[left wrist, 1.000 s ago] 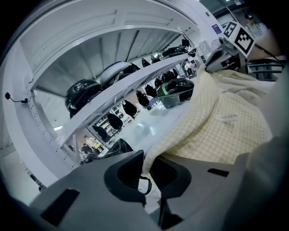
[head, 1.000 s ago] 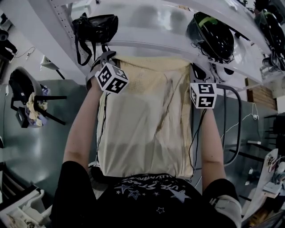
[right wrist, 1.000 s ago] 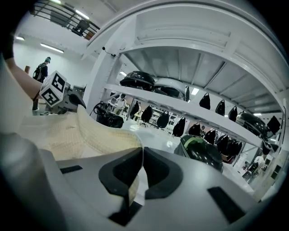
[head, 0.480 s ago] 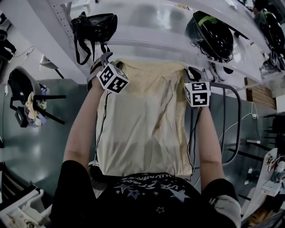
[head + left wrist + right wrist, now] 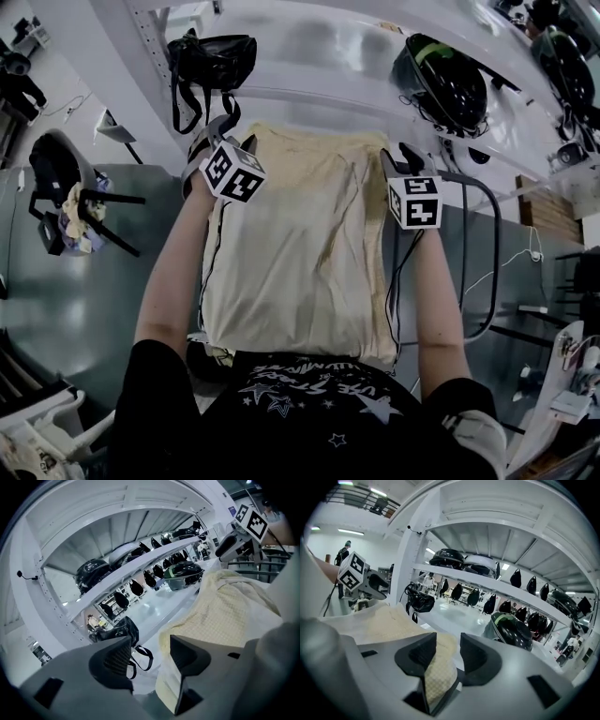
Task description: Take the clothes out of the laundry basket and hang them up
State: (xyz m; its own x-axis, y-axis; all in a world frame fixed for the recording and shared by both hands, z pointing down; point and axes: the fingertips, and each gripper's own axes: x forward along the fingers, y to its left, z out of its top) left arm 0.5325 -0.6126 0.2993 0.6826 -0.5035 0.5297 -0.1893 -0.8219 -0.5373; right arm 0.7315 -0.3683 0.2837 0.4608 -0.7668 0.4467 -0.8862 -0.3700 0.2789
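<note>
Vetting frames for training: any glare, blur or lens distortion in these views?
Head view: glare blows out the glossy white shelf, edges bow. Left gripper view: heavy fisheye, black corners; the pale yellow waffle-weave cloth is sharp. Right gripper view: same fisheye, bright ceiling strips top left.

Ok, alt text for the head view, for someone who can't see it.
A pale yellow garment hangs over the edge of a white table, the left gripper and right gripper at its top corners, their jaws just opened, cloth loose between the right one's, beside the left one's. A black bag and a helmet sit on the table.
</note>
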